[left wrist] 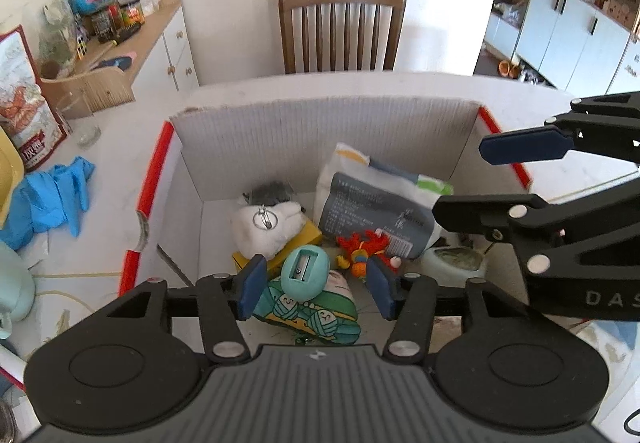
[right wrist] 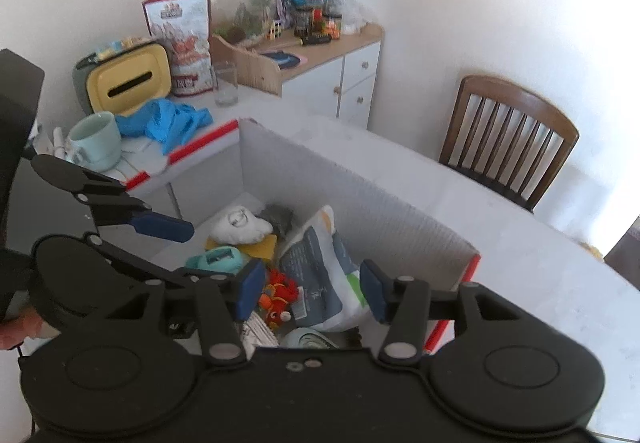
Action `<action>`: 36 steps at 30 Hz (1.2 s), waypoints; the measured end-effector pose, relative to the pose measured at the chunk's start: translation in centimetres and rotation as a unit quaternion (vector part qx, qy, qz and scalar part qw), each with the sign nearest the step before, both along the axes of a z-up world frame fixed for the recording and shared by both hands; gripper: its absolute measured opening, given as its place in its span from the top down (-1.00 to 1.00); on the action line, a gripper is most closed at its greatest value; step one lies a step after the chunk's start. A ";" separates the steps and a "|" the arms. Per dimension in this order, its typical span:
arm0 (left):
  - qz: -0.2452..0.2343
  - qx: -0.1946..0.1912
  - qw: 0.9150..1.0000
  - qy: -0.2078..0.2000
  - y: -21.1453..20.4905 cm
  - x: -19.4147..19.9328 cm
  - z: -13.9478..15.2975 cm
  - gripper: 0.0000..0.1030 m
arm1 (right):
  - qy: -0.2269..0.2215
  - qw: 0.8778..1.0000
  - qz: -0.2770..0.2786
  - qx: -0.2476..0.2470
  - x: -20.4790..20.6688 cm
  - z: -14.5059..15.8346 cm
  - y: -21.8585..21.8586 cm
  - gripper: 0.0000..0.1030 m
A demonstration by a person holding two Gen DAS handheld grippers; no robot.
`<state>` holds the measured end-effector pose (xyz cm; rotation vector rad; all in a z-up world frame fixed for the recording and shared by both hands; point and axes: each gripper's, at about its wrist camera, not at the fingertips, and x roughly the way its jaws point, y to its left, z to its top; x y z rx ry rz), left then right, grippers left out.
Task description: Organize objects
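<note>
Two hand-held grippers poised above an open cardboard box on a white table. The left gripper hangs over the box interior, jaws wide and empty, a teal egg-shaped pencil sharpener lying below and between them, apparently untouched. The right gripper enters from 3 o'clock in the left wrist view, jaws likewise wide and holding nothing. Already inside the box: a white plush toy at 11 o'clock of the sharpener, a yellow block under it, a grey-and-white packet at 1 o'clock, an orange crocheted toy at 3 o'clock, and a green cartoon pouch at 6 o'clock. Judged from this, most collecting is done. Outside remain blue gloves, a pale green mug and a drinking glass, at 10 to 11 o'clock of the box in the right wrist view; whether these belong to the task cannot be told.
</note>
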<state>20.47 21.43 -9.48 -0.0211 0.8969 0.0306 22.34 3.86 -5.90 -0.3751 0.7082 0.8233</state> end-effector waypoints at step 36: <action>0.042 -0.003 0.988 -0.150 -3.6 -12.7 8.1 -0.99 | -0.050 0.988 -0.006 0.143 -9.8 5.8 -10.2 -0.98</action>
